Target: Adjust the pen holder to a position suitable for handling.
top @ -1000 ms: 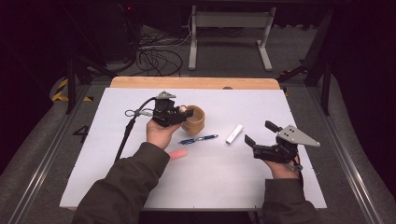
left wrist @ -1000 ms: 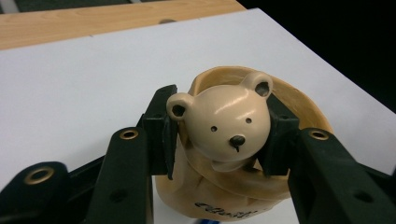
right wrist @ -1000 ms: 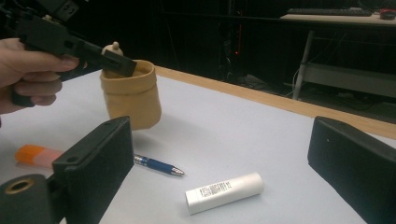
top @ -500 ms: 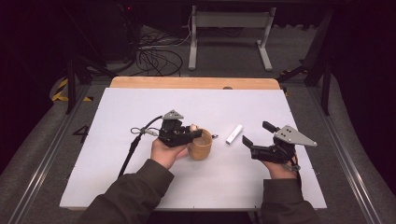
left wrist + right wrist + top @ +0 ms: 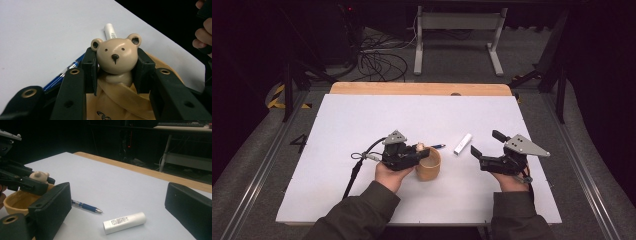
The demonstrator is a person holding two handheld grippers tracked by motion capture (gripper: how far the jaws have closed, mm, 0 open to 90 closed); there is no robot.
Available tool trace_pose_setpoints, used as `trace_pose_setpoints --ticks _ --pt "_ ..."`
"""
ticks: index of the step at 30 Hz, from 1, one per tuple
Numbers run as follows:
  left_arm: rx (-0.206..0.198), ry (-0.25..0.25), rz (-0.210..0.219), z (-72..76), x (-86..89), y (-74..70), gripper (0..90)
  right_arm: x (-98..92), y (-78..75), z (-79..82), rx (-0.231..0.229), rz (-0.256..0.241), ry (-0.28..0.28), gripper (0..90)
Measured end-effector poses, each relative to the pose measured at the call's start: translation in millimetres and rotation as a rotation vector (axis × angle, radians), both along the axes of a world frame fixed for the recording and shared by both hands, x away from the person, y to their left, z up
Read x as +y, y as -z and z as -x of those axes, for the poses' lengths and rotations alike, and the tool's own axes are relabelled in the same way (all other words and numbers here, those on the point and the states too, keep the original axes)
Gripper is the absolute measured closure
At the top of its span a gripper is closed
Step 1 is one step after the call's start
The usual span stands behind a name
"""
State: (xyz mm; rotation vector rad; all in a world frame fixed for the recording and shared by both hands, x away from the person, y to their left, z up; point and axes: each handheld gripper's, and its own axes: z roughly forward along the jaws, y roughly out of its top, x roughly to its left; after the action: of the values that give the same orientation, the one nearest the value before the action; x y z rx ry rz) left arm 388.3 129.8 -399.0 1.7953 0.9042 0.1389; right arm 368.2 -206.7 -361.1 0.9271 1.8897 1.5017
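Left tongs point(image 5: 416, 152) drawn nearer with bear cup point(image 5: 428, 165), right tongs point(image 5: 486, 145) agape

Pen point(image 5: 436, 146) behind cup point(image 5: 428, 165); tube point(image 5: 462, 143) to right.

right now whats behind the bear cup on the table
Behind the bear cup, held by the left gripper, lie a blue pen and a white tube. The cup and gripper hide most of the pen in the high view.
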Motion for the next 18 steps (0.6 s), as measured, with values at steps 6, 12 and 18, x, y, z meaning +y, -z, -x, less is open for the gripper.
trace_pose_setpoints --ticks 6,12,18 --pt "-0.032 0.004 -0.027 7.5 -3.1 8.5 61.4 0.7 0.2 0.1 -0.004 0.002 0.000 7.7" --pt "-0.048 0.010 -0.016 12.3 0.6 13.0 61.2 0.5 0.4 0.1 -0.005 0.002 -0.001 7.7" --pt "-0.076 0.019 -0.047 16.3 4.2 14.2 60.9 1.4 -0.1 0.9 -0.008 0.003 -0.007 7.7"
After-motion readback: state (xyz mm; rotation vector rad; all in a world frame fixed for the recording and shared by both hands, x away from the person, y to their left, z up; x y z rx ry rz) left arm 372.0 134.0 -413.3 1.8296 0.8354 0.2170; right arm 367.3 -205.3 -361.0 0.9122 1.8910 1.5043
